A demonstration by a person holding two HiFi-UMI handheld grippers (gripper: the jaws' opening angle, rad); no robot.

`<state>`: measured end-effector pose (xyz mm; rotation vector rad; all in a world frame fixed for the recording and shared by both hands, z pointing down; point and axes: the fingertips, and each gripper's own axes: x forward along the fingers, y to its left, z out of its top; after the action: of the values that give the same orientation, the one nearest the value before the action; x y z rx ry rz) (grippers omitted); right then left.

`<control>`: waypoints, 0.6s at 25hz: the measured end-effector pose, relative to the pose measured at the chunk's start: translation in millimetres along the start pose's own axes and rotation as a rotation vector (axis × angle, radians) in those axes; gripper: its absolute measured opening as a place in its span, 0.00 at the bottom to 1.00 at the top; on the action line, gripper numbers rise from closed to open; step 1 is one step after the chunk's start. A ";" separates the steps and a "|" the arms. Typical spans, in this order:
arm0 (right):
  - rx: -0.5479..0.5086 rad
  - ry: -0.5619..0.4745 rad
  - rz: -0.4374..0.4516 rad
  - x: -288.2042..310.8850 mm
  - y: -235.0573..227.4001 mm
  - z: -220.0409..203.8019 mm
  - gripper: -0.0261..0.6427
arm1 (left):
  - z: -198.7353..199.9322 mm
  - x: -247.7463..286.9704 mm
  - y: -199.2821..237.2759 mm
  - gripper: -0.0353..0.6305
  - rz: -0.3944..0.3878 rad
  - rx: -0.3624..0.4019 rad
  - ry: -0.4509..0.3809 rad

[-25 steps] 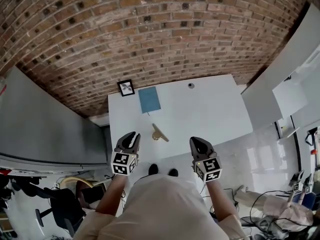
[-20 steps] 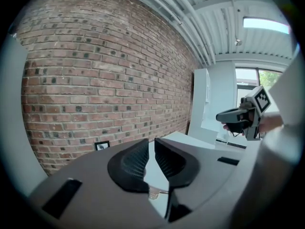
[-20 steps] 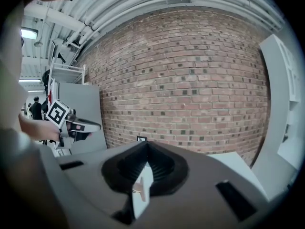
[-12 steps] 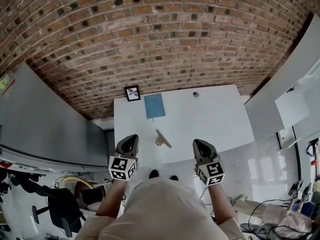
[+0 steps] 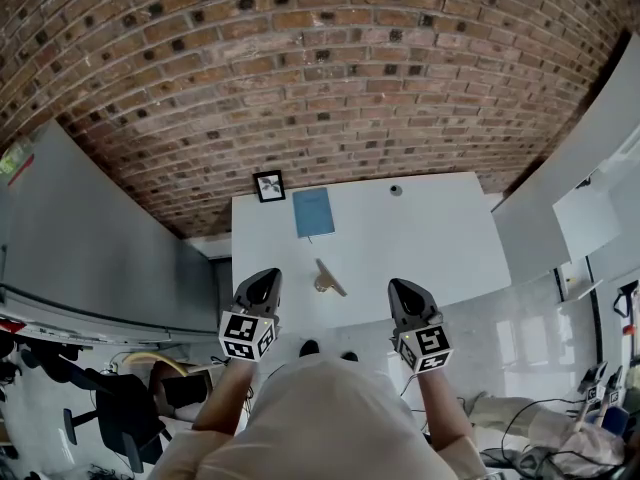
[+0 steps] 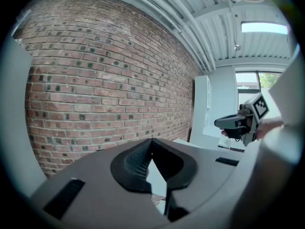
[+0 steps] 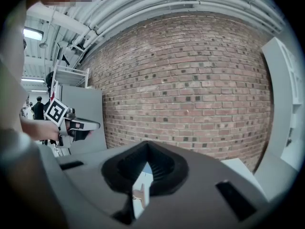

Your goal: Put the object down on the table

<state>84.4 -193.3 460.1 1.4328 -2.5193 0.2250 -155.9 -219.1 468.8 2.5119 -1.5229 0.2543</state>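
Observation:
A small tan wooden object lies on the white table, near its front edge, with nothing holding it. My left gripper hovers at that front edge, to the left of the object and apart from it, shut and empty. To the object's right my right gripper is held level with the left one, also shut and empty. In the right gripper view, the tan object shows through the slit below the shut jaws of the right gripper. The left gripper points toward the brick wall.
A blue book and a small framed picture lie at the table's far left. A small grey round thing sits at the far edge. A brick wall lies beyond, a grey cabinet left, and white panels right.
The left gripper's jaws have closed; a second ago they stood slightly apart. Both grippers have stayed at the table's front edge. The tan object has not moved.

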 end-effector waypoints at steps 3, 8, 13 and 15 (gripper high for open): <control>0.000 0.017 0.003 -1.2 0.9 -0.2 0.04 | 0.7 -0.6 0.3 0.04 0.000 -0.001 -0.001; 0.000 -0.001 -0.002 -0.7 -0.7 3.3 0.04 | 1.0 -0.5 -1.2 0.04 -0.006 -0.004 0.000; 0.000 0.013 -0.001 0.0 0.7 0.8 0.04 | -1.7 -0.1 -0.6 0.04 -0.009 -0.008 0.006; -0.001 0.011 0.000 0.9 0.4 1.2 0.04 | -2.5 0.4 -0.3 0.04 -0.009 -0.009 0.008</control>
<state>83.4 -194.2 459.2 1.4277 -2.5101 0.2311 -155.5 -218.7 471.3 2.5067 -1.5059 0.2556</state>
